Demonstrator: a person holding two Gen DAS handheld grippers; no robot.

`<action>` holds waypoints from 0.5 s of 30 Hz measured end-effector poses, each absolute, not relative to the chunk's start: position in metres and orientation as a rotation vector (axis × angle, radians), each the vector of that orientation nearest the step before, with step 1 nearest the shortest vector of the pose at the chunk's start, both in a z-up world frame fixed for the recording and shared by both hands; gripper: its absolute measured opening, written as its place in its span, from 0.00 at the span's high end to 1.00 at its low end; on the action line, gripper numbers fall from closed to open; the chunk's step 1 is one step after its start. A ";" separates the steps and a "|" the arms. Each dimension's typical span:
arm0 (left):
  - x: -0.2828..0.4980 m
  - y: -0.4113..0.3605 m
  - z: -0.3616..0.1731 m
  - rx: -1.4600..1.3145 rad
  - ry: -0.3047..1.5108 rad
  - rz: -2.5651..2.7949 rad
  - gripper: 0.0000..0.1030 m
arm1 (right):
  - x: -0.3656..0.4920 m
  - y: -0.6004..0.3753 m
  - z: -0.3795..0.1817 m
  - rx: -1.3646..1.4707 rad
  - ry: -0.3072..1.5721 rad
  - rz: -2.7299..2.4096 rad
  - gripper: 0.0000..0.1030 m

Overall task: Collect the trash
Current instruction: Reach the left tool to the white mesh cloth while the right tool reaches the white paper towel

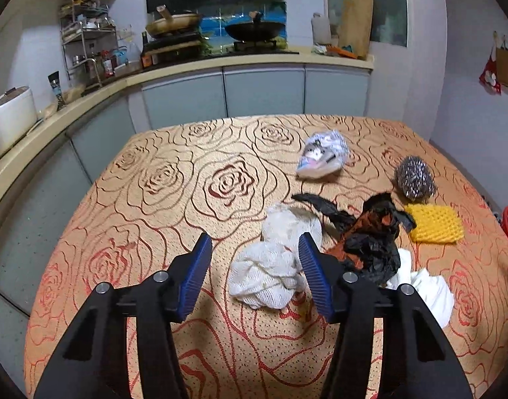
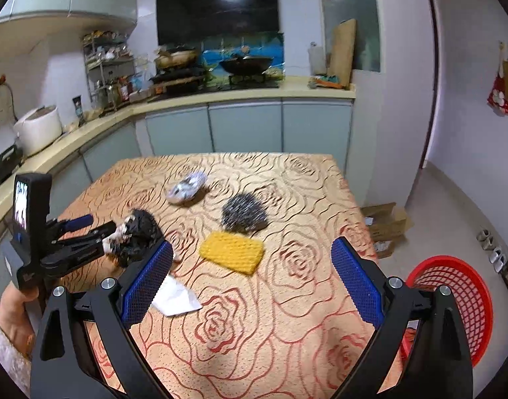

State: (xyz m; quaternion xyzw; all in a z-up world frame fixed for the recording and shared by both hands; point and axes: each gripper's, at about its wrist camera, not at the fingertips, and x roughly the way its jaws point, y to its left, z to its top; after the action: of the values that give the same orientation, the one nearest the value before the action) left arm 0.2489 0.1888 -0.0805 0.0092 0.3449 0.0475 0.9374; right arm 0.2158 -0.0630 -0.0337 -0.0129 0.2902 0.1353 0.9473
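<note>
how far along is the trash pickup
Done: nothing evident; the inside of the red basket is mostly hidden. In hand: left gripper straddles a crumpled white tissue, fingers not yet pinching; right gripper open, empty. Left: black bag, plastic wrapper, second tissue, all on the table.

Dim indoor light, fisheye-bent edges

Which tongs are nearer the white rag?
Left. The left tongs straddle the white rag; the right tongs hover apart, over the yellow sponge.
</note>
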 end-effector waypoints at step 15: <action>0.243 0.188 -0.085 0.021 0.732 0.077 0.89 | 0.221 0.001 -0.071 -0.135 0.678 0.424 0.19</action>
State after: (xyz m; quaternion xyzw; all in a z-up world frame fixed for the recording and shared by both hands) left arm 0.2425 0.1877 -0.0855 0.0103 0.3577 0.0379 0.9330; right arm 0.2214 0.0009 -0.0707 -0.0657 0.3300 0.2062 0.9189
